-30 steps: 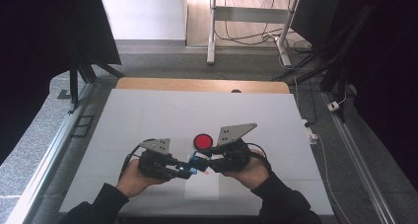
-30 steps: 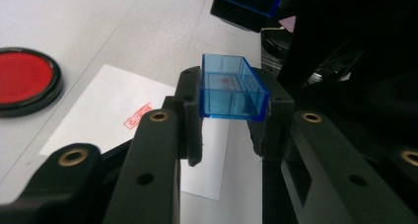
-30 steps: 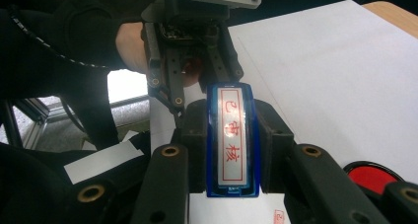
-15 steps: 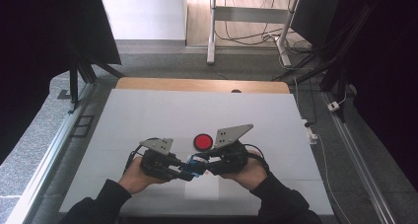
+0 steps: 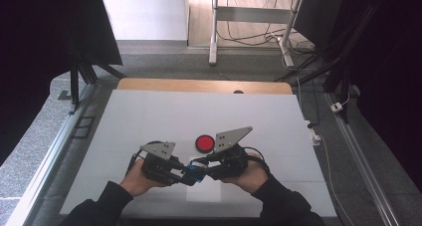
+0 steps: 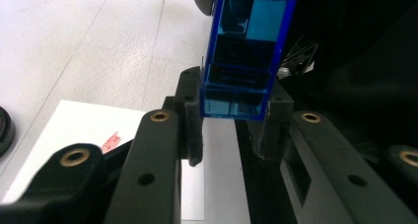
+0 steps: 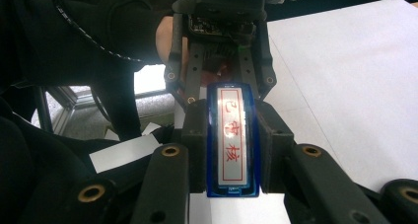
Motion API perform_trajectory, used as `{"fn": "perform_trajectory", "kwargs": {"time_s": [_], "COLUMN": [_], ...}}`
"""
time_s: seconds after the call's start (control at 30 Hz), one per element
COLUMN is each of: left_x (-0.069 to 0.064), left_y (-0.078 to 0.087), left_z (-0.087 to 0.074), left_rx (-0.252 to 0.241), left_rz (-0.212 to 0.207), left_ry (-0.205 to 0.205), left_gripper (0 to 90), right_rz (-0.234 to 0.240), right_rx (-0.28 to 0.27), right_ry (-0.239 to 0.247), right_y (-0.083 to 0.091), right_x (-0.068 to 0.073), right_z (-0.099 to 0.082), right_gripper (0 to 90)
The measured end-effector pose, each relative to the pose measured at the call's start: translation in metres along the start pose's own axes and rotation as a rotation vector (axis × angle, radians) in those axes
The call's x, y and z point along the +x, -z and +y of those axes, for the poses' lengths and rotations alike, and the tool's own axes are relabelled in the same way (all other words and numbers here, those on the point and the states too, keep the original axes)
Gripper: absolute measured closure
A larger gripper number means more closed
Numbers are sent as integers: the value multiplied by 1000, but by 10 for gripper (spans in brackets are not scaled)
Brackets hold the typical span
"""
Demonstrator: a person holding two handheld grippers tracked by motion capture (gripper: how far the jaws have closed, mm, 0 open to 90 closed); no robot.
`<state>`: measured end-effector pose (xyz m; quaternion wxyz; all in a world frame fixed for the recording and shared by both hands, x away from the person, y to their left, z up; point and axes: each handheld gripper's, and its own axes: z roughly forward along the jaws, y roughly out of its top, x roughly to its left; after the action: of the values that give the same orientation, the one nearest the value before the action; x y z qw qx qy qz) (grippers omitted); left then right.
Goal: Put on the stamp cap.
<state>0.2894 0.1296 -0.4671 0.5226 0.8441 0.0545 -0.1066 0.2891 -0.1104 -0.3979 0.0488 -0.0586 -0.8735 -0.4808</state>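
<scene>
Nearest the person, at the front edge of the white surface, both forearms enter from below and meet just in front of a white paper sheet lying flat there. The left hand-held gripper and the right hand-held gripper point at each other, tips almost touching, with a blue stamp bridged between them above the surface.

In the left gripper view, the jaws stand narrow and clamp the lower end of the blue stamp, a translucent blue block standing upright. The paper sheet lies directly beneath, carrying a small red mark; its meaning is too small to tell.

In the right gripper view, the jaws are likewise closed on the two long sides of the blue stamp, whose white face with red characters is turned toward that camera. The left hand-held gripper shows beyond it, gripping the far end.

A double grip of this kind probably serves to pull a cap or case apart, or to pass the item across; which one cannot be told.

Beyond the grippers, a red round pad rests on the surface, close by, likely an ink pad kept within reach.
</scene>
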Motion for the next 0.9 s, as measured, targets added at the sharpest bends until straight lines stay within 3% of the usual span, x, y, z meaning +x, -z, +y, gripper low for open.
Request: {"fn": "perform_trajectory", "kwargs": {"time_s": [0.3,0.47,0.73,0.9], "left_x": [-5,-5,-3,-4], "left_y": [5,6,3,2], "left_z": [2,2,0,-2], "left_rx": [-44,-45,-26,-4], "left_rz": [-8,-2,19,66], "left_ry": [-50,-56,-41,-18], "left_gripper": [691,691,679,618], "right_rz": [44,50,26,-5], "right_rx": [-52,-72,-46,-29], "right_ry": [-40,-45,-21,-13], "right_y": [2,2,0,0], "right_x": [-2,-2,-2,-2], "right_z": [-1,-1,-3,-4], "right_gripper": [711,711,711,710]}}
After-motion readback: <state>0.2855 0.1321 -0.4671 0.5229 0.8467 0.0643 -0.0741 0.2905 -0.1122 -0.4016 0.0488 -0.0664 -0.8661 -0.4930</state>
